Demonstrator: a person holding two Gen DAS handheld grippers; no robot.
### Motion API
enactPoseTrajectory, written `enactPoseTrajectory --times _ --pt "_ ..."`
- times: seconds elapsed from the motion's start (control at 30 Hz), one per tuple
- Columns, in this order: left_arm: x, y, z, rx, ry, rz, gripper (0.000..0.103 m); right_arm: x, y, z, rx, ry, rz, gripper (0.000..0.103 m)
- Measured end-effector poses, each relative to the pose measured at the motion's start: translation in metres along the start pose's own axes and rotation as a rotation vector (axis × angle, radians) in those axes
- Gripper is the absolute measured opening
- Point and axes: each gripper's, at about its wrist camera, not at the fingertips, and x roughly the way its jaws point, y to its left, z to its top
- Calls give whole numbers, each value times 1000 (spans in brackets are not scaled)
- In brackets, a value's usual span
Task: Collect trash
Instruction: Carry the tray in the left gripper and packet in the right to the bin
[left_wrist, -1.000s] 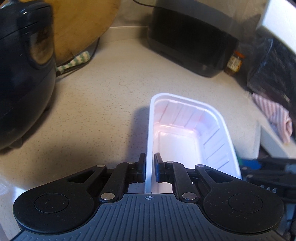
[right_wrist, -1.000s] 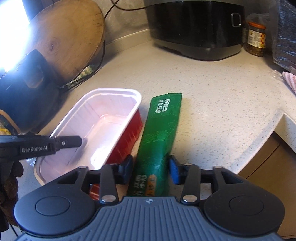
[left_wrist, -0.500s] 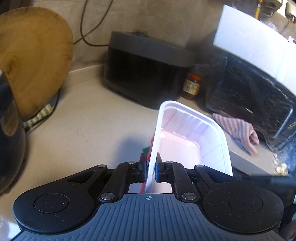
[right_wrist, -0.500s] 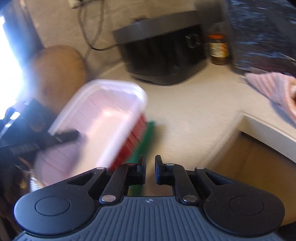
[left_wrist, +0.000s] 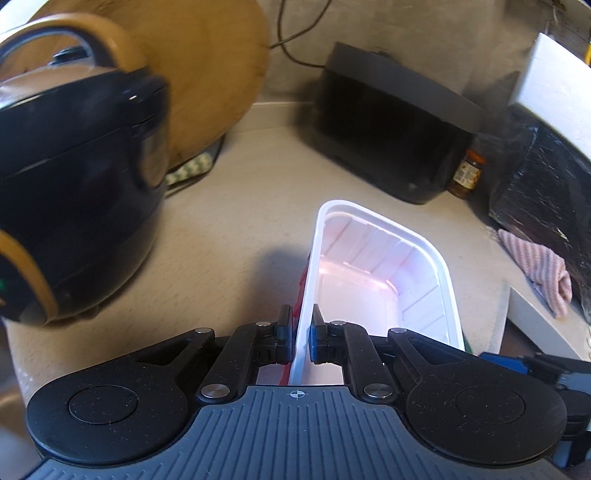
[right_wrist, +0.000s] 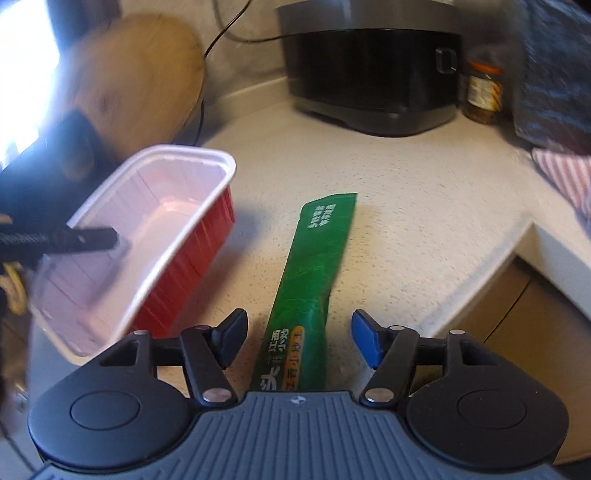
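Observation:
A tray, white inside and red outside, hangs a little above the counter with my left gripper shut on its near side wall. The right wrist view shows the same tray at the left, tilted, with a left finger inside it. A long green snack wrapper lies flat on the speckled counter. My right gripper straddles the wrapper's near end. Its jaws are opening, and the pads stand clear of the wrapper on both sides.
A black rice cooker with a tan handle looms at the left, a round wooden board behind it. A black appliance and a jar stand at the back. A striped cloth lies at the right, by the counter's edge.
The right jaws closed fully half a second ago and now stand wide apart over the wrapper. The left gripper has lifted the tray off the counter and away from the wrapper.

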Motion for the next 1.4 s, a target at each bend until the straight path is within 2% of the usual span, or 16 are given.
enactPoseTrajectory --times 0.07,0.13,0.17,0.2,0.33,0.47,0.67,0.87,1.0,1.13,1.3,1.4 --pt "-3 1 -3 -3 1 2 12 10 4 0 -17 19 -14 63" --pt "-4 3 -5 -14 4 3 12 17 3 0 -9 36 -21 55" --pt "-4 4 -6 -19 7 4 12 16 3 1 -17 31 -30 37" --pt "-5 5 -7 -23 9 3 12 15 4 2 -22 40 -22 31" --pt "-3 -2 -3 -17 12 -16 12 2 -1 8 16 20 23 26" --pt "-2 -21 2 19 15 -73 12 -23 -11 11 87 -32 51 21" --pt "12 -85 3 143 48 -212 12 -70 -48 -4 195 -109 -30 21" --pt "41 -177 -23 335 146 -370 12 -107 -114 -55 382 -117 -178 21" --pt "70 -232 -54 472 253 -410 12 -111 -165 -105 540 -68 -265 21" --pt "109 -271 -89 568 393 -385 13 -88 -212 -162 703 49 -302 21" --pt "162 -302 -125 640 551 -319 14 -38 -261 -234 920 190 -245 21" --pt "189 -318 -142 688 598 -283 20 -3 -283 -266 995 257 -221 21"
